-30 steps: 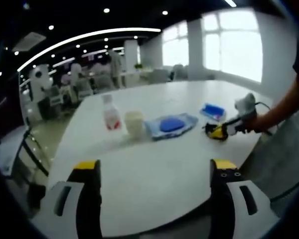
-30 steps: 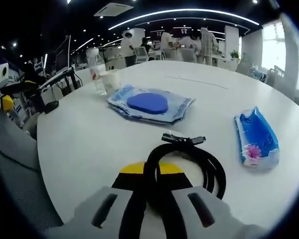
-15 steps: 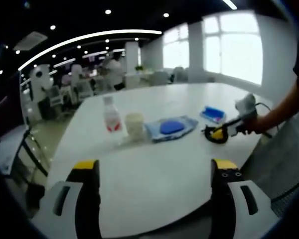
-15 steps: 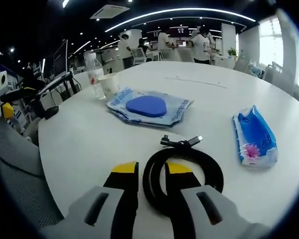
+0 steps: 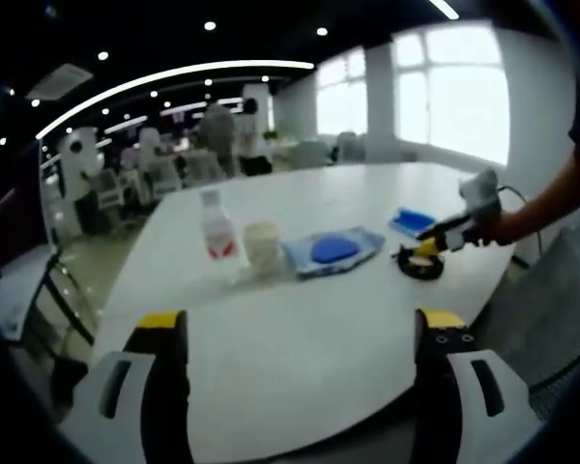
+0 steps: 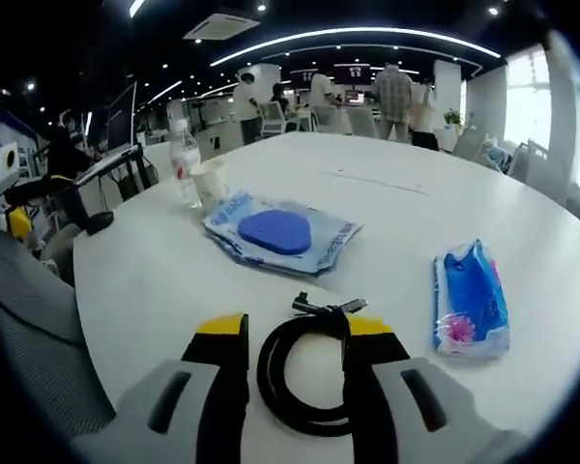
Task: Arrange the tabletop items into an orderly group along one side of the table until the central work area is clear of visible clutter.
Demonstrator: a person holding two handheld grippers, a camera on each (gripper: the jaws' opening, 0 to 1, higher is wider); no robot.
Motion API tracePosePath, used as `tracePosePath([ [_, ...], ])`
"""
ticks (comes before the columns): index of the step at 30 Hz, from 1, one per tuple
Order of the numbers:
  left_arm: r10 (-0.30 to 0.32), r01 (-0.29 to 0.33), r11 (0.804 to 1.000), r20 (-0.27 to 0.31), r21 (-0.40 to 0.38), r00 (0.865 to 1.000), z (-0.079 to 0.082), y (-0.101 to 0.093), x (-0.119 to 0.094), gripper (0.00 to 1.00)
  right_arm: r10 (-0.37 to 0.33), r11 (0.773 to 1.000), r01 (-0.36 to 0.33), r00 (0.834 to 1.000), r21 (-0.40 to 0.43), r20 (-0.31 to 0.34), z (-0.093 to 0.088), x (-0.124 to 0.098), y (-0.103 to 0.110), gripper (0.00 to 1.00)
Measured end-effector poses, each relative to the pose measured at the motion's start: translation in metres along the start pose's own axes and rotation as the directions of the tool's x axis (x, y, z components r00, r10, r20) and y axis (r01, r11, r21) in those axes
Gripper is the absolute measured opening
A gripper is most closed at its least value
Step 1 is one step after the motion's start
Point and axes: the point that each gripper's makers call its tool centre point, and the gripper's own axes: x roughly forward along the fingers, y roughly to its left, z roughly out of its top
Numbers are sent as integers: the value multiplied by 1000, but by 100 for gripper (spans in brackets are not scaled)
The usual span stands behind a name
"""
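Two grippers are working over a white round table (image 6: 155,280). In the right gripper view the right gripper (image 6: 295,333) is hovering low with jaws apart, and a black coiled cable (image 6: 304,372) is lying flat on the table between them; whether the jaws are touching it is hard to tell, but they are not clamping it. Just right of the cable a blue wipes pack (image 6: 471,309) is lying flat. Beyond the cable a blue mouse (image 6: 275,232) is sitting on a crumpled blue-and-white plastic bag (image 6: 324,242). Farther back left a paper cup (image 6: 209,180) is standing upright beside a clear bottle (image 6: 184,152) with a red label, close together near the table edge.

In the left gripper view the left gripper (image 5: 295,333) is holding off the near table edge, jaws wide apart and gripping nothing. Across the table the same bottle (image 5: 215,227), cup (image 5: 263,246), bag with mouse (image 5: 332,249) and wipes pack (image 5: 414,220) are sitting in a loose row, with the cable (image 5: 419,265) at the right end under the right gripper (image 5: 435,244), held by a person's hand (image 5: 493,228).

People are standing in the office background, blurred.
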Motion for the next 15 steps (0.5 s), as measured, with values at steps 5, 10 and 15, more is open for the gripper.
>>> tracePosePath([
  [5,0,0,1000,1,2,1000,0,0,0,95,-24,1000,24,1000,-9,10,7,-2,-14,45],
  [10,-1,1,1000,0,3,1000,0,0,0,97,-55,998,55,998,-27,21,17,-3,-31,51],
  [15,-3,3,1000,0,2,1000,0,0,0,97,-72,997,72,997,-39,3,21,-1,-51,60],
])
